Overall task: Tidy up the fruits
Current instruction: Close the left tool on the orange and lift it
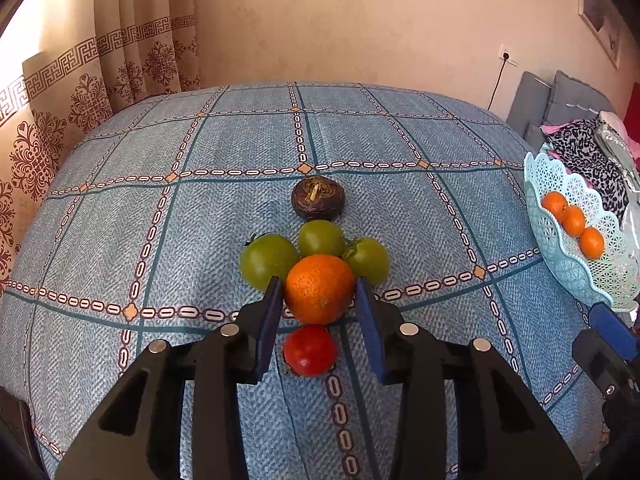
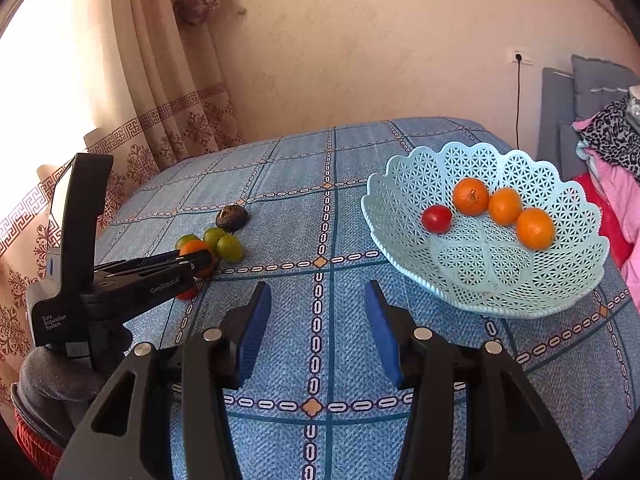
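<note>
An orange (image 1: 320, 300) rests on the blue checked tablecloth (image 1: 160, 208). My left gripper (image 1: 319, 282) is shut on it, with a blue pad touching each side. Three green tomatoes (image 1: 268, 260) press against the orange's far side, and a dark brown round fruit (image 1: 318, 198) lies behind them. A red tomato (image 1: 310, 350) sits under the gripper, just short of the orange. The right wrist view shows my right gripper (image 2: 316, 292) open and empty over bare cloth. Right of it, a pale blue lattice basket (image 2: 480, 312) holds three oranges (image 2: 471, 196) and a red tomato (image 2: 437, 219).
A patterned curtain (image 1: 60, 128) hangs at the left, by the table's far-left edge. Grey cushions and piled clothes (image 2: 608, 136) lie just past the basket on the right. A gloved hand (image 2: 52, 380) holds the left gripper's handle. A plain wall stands behind the table.
</note>
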Demonstrator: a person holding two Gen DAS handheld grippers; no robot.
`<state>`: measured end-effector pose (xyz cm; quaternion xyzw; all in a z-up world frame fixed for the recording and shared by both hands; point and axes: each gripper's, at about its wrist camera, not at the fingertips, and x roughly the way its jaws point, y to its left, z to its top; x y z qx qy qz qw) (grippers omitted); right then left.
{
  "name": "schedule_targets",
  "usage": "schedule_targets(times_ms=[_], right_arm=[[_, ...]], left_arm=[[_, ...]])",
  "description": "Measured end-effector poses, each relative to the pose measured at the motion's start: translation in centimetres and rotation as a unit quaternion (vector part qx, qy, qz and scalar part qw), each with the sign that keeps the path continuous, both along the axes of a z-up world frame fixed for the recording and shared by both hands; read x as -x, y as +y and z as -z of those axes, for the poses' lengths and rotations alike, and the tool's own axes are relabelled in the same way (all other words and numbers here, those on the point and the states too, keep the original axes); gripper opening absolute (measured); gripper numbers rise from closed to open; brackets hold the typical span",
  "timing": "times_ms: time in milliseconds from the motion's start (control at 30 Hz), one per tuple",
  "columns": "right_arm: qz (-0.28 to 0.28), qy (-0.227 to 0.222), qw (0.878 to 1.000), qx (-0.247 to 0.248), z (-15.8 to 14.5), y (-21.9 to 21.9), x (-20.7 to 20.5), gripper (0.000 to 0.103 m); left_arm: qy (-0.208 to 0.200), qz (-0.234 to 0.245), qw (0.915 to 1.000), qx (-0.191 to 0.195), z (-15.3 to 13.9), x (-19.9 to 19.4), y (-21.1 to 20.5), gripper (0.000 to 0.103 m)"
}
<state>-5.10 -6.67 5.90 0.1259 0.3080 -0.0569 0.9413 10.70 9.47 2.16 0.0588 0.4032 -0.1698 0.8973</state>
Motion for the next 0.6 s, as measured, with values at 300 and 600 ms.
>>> schedule_targets(times_ms=[300,600], right_arm=[[-0.033,0.016,0.999,-0.009,0.2,0.8,-0.8,0.049],[-0.105,0.044,0.993,-0.036,0.7,3.4,-3.3,0.049]], left_arm=[[-0.023,-0.015,0.9992,0.028,-2.6,1.1,2.2,0.037],[-0.055,-0.063,0.9957,0.042,-4.9,1.7,7.1,0.037]])
